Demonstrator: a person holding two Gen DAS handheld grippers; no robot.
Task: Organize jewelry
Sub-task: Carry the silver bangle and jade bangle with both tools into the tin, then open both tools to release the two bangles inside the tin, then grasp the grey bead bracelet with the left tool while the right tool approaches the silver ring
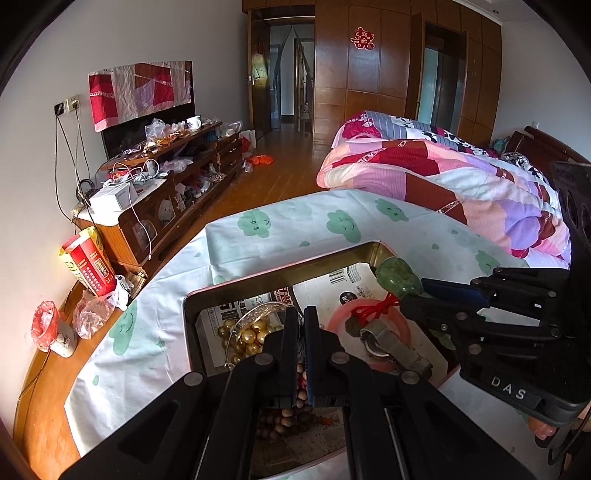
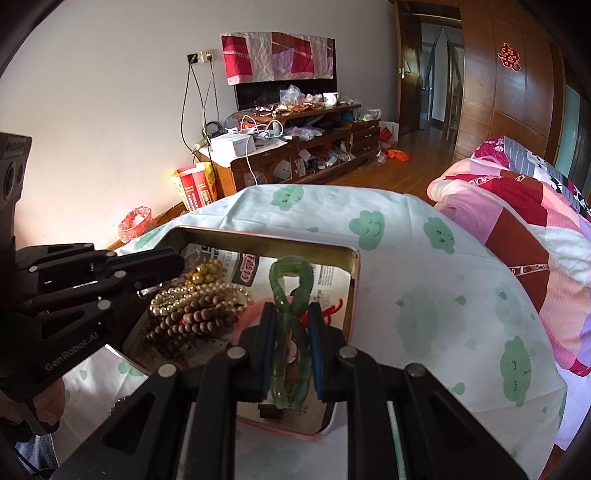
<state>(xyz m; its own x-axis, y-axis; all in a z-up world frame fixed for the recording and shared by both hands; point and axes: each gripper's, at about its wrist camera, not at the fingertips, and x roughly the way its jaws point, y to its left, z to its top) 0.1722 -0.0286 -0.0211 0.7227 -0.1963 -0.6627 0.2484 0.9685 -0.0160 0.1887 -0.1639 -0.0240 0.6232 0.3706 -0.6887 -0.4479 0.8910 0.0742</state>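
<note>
Right gripper (image 2: pixel 291 354) pinches the green jade bracelet (image 2: pixel 290 328), long axis 12-to-6, over the metal tin (image 2: pixel 266 236); left gripper (image 1: pixel 301 347) pressed together, probably on wooden beads (image 1: pixel 291 417), at the tin's 9 o'clock side.

walls (image 1: pixel 166 33) white | floor (image 1: pixel 288 162) wood | cabinet (image 1: pixel 177 173) – cluttered | wardrobe (image 1: pixel 362 74) – brown | bed quilt (image 1: pixel 461 177) pink
</note>
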